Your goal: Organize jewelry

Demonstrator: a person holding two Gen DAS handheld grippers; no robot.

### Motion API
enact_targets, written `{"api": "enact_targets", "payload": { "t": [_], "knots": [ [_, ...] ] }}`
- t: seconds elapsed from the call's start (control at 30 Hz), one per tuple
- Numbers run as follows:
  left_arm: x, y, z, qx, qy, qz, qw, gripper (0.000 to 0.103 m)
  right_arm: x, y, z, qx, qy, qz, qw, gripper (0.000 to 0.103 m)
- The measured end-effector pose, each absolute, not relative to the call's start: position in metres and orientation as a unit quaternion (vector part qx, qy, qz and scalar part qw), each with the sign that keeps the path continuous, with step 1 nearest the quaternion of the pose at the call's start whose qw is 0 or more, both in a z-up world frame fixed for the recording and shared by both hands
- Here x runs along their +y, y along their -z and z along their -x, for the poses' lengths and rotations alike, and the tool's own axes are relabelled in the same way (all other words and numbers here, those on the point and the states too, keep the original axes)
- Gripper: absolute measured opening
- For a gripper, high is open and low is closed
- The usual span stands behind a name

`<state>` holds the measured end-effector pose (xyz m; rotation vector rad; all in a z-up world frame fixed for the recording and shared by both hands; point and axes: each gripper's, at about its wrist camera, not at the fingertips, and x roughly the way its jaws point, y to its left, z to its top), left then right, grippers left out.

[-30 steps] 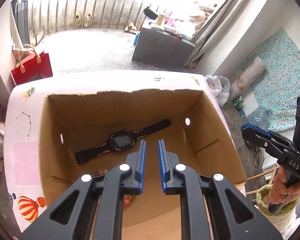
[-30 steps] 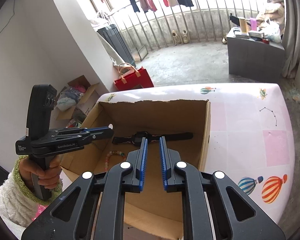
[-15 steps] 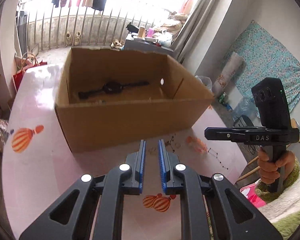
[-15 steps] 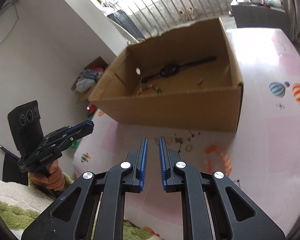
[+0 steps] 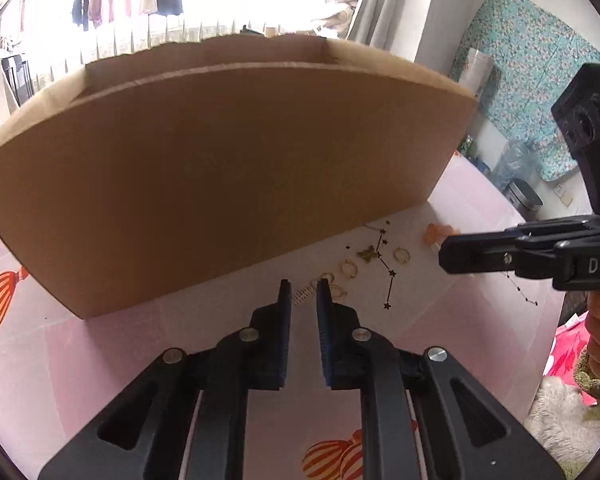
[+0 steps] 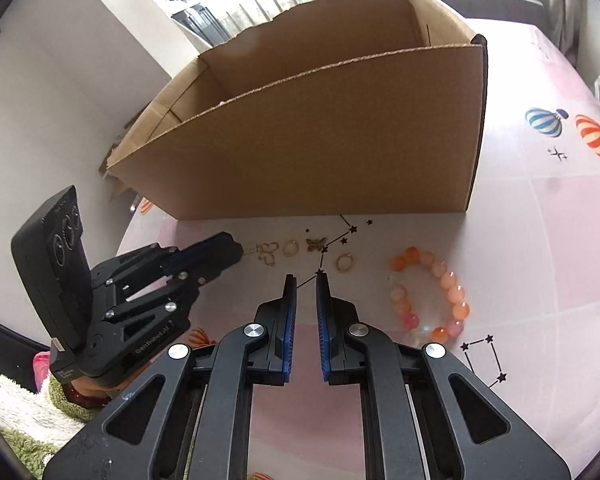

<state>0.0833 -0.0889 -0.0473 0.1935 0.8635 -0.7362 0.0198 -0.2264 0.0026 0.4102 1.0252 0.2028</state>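
A row of small gold pieces lies on the pink worktop (image 6: pixel 560 220) in front of the cardboard box (image 6: pixel 340 132): a heart-shaped ring (image 6: pixel 269 249), a round ring (image 6: pixel 291 247), a butterfly charm (image 6: pixel 316 244) and another ring (image 6: pixel 344 262). At centre right of the right wrist view sits a peach bead bracelet (image 6: pixel 430 294). The left hand-held gripper (image 5: pixel 302 294) hovers low by the rings, its jaws a narrow gap apart, holding nothing. The right hand-held gripper (image 6: pixel 305 286) does likewise, near the bracelet.
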Motion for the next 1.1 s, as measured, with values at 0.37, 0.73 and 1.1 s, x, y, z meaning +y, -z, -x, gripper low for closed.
{"api": "enact_targets", "payload": {
  "t": [0.37, 0.73, 1.1],
  "knots": [
    [-0.095, 0.049, -0.088, 0.409, 0.34, -0.142, 0.835, 0.012, -0.235, 0.0, -0.009, 0.472, -0.091, -0.199, 0.854, 0.011],
    [-0.096, 0.048, -0.081, 0.403, 0.357, -0.163, 0.827, 0.012, -0.243, -0.002, -0.008, 0.465, -0.087, -0.199, 0.858, 0.011],
    [-0.076, 0.05, -0.08, 0.432, 0.358, -0.101, 0.821, 0.004, -0.243, -0.003, -0.012, 0.455, -0.089, -0.211, 0.861, 0.011]
  ]
}}
